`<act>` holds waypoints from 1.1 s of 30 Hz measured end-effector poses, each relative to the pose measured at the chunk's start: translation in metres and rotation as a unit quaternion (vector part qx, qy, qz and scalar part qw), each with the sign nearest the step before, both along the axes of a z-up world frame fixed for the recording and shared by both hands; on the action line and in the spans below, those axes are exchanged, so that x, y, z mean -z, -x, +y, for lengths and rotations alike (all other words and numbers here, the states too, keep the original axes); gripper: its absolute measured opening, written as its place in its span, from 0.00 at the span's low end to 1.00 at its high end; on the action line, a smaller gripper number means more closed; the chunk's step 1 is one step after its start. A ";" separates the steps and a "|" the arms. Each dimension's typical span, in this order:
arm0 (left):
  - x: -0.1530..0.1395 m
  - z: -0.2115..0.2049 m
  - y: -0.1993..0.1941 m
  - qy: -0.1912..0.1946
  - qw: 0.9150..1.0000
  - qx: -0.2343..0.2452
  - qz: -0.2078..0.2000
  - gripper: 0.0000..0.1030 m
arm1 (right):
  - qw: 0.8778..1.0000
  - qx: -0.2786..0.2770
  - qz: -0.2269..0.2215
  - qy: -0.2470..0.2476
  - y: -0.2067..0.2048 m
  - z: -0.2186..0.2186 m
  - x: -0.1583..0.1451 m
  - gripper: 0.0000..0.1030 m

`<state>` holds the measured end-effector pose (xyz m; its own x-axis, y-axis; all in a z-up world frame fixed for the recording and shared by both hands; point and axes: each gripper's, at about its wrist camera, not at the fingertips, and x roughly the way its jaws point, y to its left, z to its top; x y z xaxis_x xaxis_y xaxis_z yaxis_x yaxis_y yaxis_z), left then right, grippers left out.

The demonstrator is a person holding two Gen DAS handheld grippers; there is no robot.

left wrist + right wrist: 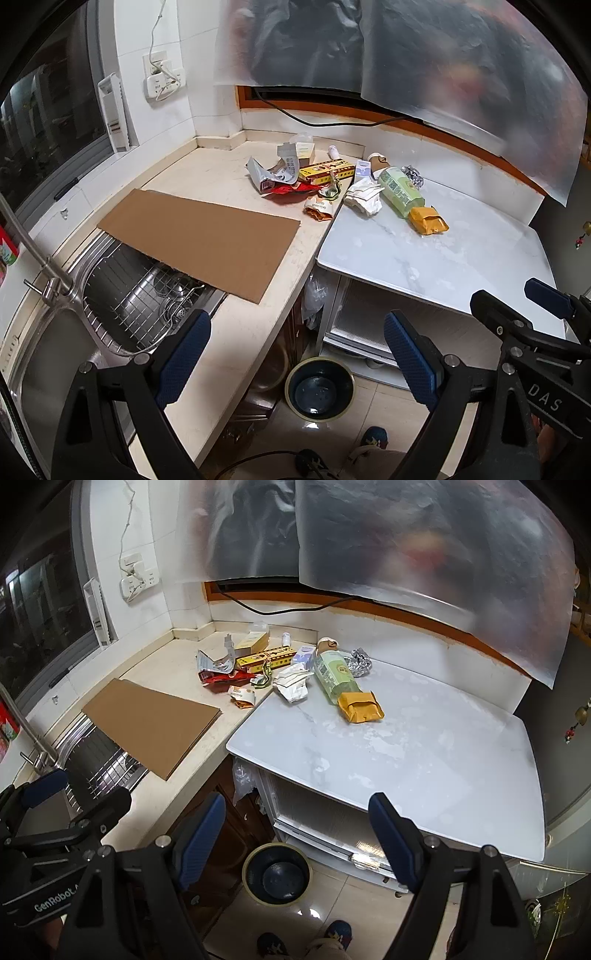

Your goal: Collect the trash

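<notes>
Left hand-held gripper [297, 360]: wide apart and holding nothing. It hangs in the air over the floor, in front of the worktop edge. Its blue pads [183, 360] touch nothing.
Right hand-held gripper [297, 840]: also spread wide with nothing in it. It hangs low, in front of the white table, well apart from the trash.
Trash pile [343, 184]: it sits far back, where the beige worktop [236, 332] meets the white table [443, 258]. No gripper is near it.
Green bottle [400, 190]: lying on its side on the white table, tilted toward the back wall.
Yellow-brown packet [428, 220]: lies at the near end of the green bottle, touching it.
White crumpled paper [364, 197]: just beside the bottle, on its left, near the table's edge.
Foil ball [413, 175]: shiny, behind the bottle on the right.
Long yellow box [327, 170]: lies flat on the beige worktop, near the back.
Red wrapper [291, 191]: in front of the yellow box, with a torn grey-and-white wrapper [275, 171] just behind it.
Small orange-and-white wrapper [320, 209]: at the corner where the two tops meet.
Cardboard sheet [203, 240]: flat on the beige worktop, one end sticking out over the sink [48, 362].
Bin [319, 387]: dark and round, on the floor below, between the cupboard and the white table. Its inside looks bare.
Shoes [306, 939]: a person's shoes show at the bottom, close to the bin.
</notes>
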<state>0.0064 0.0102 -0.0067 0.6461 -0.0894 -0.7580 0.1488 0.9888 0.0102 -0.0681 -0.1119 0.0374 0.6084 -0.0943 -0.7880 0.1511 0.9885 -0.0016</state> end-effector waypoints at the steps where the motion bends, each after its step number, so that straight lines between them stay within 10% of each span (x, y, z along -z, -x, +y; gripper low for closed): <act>1: 0.000 0.001 -0.001 0.000 1.000 0.000 0.000 0.91 | 1.000 0.001 0.000 0.000 0.000 0.001 0.000 0.79; 23: 0.021 -0.079 -0.113 -0.020 0.999 -0.016 0.047 0.91 | 0.998 -0.045 0.026 -0.044 -0.120 -0.091 0.028 0.78; 33: 0.054 -0.143 -0.189 -0.005 0.996 0.014 0.088 0.91 | 0.994 -0.051 0.073 -0.070 -0.206 -0.169 0.094 0.76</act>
